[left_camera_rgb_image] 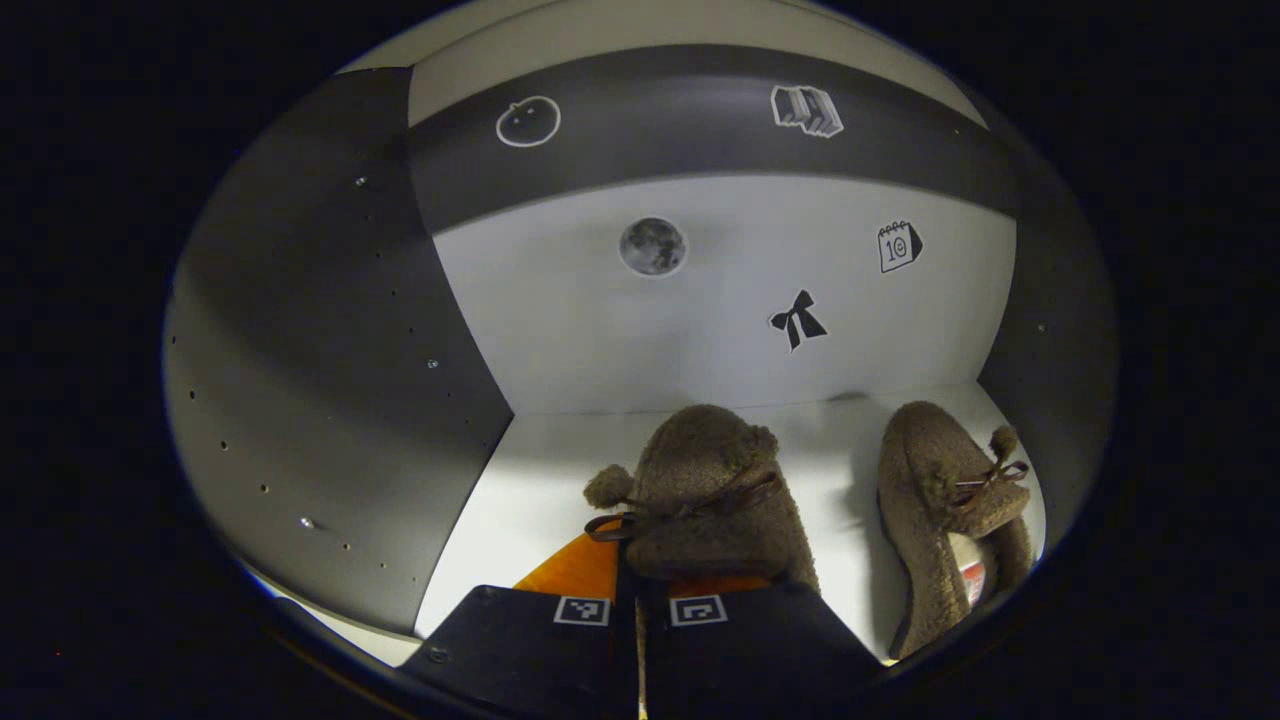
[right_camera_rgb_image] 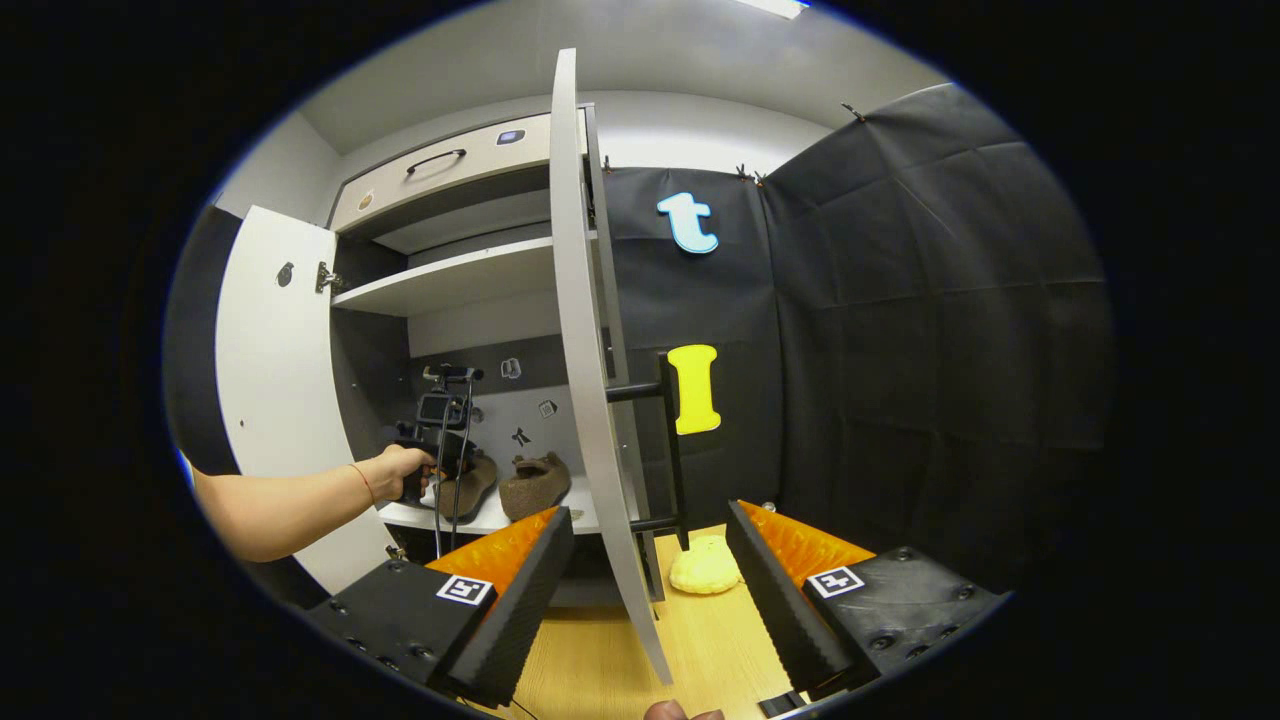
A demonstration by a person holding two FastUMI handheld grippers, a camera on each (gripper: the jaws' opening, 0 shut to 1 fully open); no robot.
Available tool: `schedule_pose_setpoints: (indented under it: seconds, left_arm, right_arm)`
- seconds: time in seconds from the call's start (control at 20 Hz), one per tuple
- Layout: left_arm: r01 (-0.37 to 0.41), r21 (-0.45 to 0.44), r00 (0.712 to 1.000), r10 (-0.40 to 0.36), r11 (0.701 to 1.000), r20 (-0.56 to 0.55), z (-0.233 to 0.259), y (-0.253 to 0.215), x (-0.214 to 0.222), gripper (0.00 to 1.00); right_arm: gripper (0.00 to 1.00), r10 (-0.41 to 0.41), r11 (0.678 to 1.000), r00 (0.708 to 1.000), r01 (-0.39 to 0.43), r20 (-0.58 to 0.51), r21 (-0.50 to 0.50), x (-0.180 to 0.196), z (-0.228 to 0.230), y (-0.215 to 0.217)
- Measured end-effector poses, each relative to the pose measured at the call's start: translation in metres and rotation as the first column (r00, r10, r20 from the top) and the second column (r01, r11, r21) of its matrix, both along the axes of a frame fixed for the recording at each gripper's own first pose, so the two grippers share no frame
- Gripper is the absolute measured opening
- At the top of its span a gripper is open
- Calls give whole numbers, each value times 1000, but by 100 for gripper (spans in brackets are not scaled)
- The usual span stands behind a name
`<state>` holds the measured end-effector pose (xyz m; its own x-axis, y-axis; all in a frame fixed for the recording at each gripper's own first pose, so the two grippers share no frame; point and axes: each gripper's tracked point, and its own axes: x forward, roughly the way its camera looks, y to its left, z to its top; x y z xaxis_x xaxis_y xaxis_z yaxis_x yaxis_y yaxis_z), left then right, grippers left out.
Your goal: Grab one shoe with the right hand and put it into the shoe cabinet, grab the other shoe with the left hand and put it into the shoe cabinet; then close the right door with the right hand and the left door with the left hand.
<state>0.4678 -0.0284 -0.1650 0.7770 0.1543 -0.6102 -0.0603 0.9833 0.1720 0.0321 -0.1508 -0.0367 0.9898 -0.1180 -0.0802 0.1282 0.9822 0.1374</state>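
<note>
Inside the shoe cabinet (left_camera_rgb_image: 700, 330), the left gripper (left_camera_rgb_image: 640, 600) is setting the second shoe (left_camera_rgb_image: 710, 500) on the white shelf (left_camera_rgb_image: 520, 500) at lower centre of the left gripper view, its fingers drawn together and apparently clamped on the heel, while the first shoe (left_camera_rgb_image: 940, 500) is lying just beside it at lower right. Both of the two shoes are thus sitting in the cabinet, so what seems left is the release and the two doors. In the right gripper view the right gripper (right_camera_rgb_image: 650, 590) is waiting with fingers wide apart around the edge of the right door (right_camera_rgb_image: 590, 400), the left door (right_camera_rgb_image: 270, 400) standing open at left.
</note>
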Motion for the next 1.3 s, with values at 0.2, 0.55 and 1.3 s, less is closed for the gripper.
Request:
schedule_pose_setpoints:
  seconds: [0.2, 0.55, 1.3]
  left_arm:
    - [-5, 9, 1000, 5, 1000, -24, -9, 4, 2, 10]
    - [59, 20, 998, -60, 998, 7, 14, -6, -18, 40]
    - [113, 24, 908, -113, 993, 404, 138, -27, -141, 95]
  right_arm:
    - [98, -9, 1000, 1000, 9, 3, -2, 1, 1, -1]
    - [100, 2, 1000, 1000, -2, -1, 18, -2, 0, 3]
    - [98, 44, 999, 998, -44, 39, 18, -19, 22, -6]
